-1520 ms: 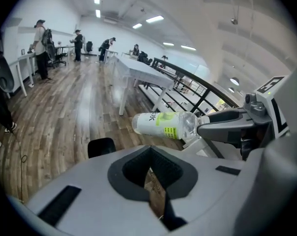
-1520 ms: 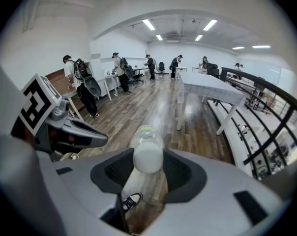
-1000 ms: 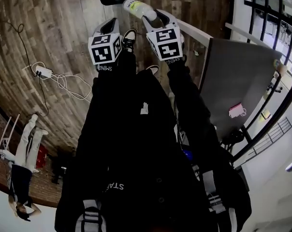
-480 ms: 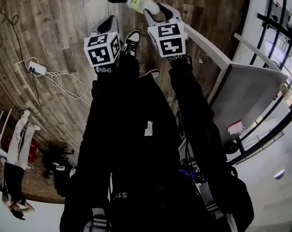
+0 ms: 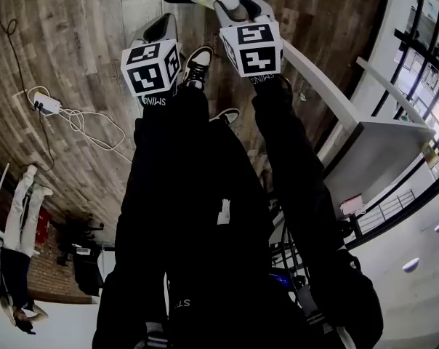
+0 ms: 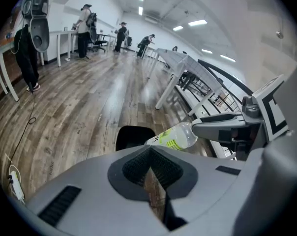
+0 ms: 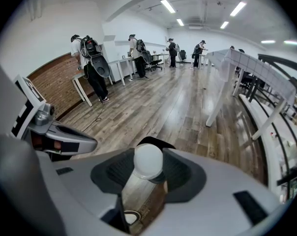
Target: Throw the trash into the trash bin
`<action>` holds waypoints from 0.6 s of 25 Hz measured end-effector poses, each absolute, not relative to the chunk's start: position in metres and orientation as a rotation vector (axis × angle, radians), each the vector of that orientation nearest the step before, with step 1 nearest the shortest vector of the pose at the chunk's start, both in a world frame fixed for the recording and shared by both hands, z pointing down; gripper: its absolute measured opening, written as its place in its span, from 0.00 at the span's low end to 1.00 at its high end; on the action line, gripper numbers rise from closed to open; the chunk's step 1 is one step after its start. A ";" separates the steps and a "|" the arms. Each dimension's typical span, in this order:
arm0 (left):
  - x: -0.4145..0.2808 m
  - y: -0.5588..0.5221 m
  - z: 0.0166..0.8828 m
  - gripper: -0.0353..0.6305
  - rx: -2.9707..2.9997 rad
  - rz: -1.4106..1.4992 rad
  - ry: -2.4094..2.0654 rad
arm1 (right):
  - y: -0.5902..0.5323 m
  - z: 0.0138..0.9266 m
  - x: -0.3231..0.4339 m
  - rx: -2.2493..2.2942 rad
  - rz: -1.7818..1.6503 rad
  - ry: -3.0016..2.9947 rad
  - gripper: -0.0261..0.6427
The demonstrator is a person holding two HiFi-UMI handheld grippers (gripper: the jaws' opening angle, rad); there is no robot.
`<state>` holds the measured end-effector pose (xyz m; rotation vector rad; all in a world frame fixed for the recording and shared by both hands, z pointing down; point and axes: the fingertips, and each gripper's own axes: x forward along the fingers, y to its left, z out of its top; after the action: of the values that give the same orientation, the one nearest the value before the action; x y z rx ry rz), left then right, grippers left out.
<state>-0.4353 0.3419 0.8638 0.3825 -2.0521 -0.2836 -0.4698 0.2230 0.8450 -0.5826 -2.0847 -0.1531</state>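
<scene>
Right gripper view shows my right gripper (image 7: 148, 168) with its jaws clenched on the plastic bottle (image 7: 148, 159), which hangs just above the black trash bin (image 7: 156, 142), towards its rim. My left gripper (image 6: 149, 154) is closed and empty. Risk: an off-centre release could bounce the bottle off the rim onto the floor (image 5: 74, 42).

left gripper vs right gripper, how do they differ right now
The right gripper is shut on a clear plastic bottle; the left gripper has its jaws together with nothing between them. In the head view the right gripper reaches further up the picture toward the black trash bin than the left gripper. Both carry a marker cube and point down toward the wooden floor.
</scene>
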 end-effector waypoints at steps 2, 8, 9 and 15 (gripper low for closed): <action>-0.436 0.343 0.870 0.06 0.381 -0.286 -2.052 | 0.225 0.853 -0.474 -0.582 -0.155 -2.086 0.32; -0.441 0.348 0.887 0.06 0.365 -0.293 -2.052 | 0.229 0.881 -0.487 -0.579 -0.153 -2.079 0.32; -0.441 0.349 0.890 0.06 0.363 -0.293 -2.051 | 0.229 0.886 -0.488 -0.577 -0.150 -2.079 0.32; -0.441 0.354 0.902 0.06 0.360 -0.289 -2.041 | 0.230 0.905 -0.495 -0.560 -0.147 -2.081 0.32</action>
<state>-0.4405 0.3540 0.9022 0.3605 -2.0408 -0.2885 -0.4950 0.2302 0.9050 -0.5601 -2.0812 -0.1466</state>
